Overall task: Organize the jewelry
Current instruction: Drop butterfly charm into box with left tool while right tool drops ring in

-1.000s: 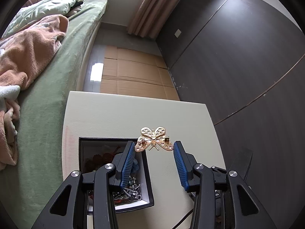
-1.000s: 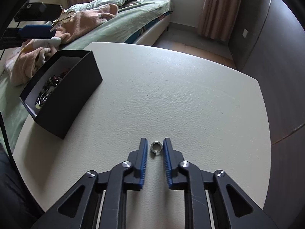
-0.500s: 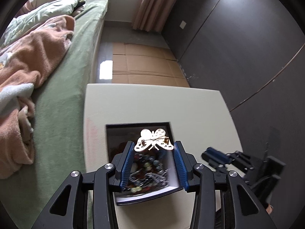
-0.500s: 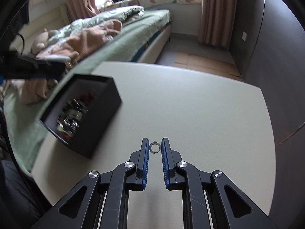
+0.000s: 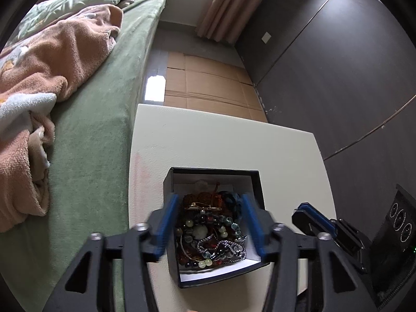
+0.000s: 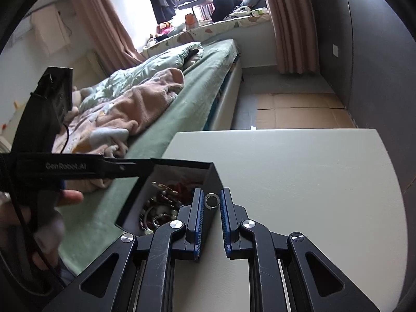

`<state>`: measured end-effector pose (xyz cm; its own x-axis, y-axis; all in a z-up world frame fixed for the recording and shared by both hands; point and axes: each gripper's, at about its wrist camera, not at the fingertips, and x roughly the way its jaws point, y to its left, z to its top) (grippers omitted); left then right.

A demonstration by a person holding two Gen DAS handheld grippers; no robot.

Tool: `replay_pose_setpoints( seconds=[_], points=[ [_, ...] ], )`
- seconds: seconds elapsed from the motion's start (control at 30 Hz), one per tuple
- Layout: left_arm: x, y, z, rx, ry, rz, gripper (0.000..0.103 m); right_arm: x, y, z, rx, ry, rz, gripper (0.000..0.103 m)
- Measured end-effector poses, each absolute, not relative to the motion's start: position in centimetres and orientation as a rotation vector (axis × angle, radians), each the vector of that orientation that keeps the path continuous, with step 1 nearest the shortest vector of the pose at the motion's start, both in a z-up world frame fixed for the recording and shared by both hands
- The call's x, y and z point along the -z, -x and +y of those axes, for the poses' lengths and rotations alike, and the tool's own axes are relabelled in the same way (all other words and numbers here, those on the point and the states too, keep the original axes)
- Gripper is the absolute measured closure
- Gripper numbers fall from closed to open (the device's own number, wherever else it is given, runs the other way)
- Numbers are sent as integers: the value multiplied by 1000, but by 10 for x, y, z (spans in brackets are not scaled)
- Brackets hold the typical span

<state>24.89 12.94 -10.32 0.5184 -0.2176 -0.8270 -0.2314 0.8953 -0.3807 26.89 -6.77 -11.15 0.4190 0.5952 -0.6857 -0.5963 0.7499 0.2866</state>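
Note:
A black jewelry box (image 5: 256, 179) with a white lining stands on the cream table (image 5: 208, 140), full of beads, bracelets and chains (image 5: 210, 231). My left gripper (image 5: 210, 223) is open and empty right above the box. The gold butterfly brooch (image 5: 205, 206) lies on top of the pile inside. My right gripper (image 6: 212, 201) is shut on a small silver ring (image 6: 212, 200) and holds it above the box's right wall (image 6: 213, 176). The right gripper also shows in the left wrist view (image 5: 314, 215), beside the box.
A bed with a green sheet (image 5: 98, 119) and a peach blanket (image 5: 52, 59) runs along the table's left side. A dark wardrobe wall (image 5: 338, 65) stands to the right. Flat cardboard (image 5: 208, 83) covers the floor beyond the table.
My left gripper has opened and the butterfly brooch has dropped into the box. My right gripper has lifted the ring off the table and carried it left to the box.

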Motion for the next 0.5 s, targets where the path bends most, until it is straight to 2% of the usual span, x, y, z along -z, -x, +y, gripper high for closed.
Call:
replay_pose_setpoints(
  seconds=[0.03,0.23,0.37,0.5],
  points=[
    [102,-249,129,-7,486,1030,39,112,-269,-66,-750,-4,860,89],
    [95,-246,136,-14,509,1008,37,111,-263,-60,-792,-31,863,89],
    [92,-245,139,-17,519,991,27,111,-258,-51,-821,-29,868,89],
    [91,-245,142,-20,525,990,27,111,-256,-43,-836,-30,869,89]
  ],
)
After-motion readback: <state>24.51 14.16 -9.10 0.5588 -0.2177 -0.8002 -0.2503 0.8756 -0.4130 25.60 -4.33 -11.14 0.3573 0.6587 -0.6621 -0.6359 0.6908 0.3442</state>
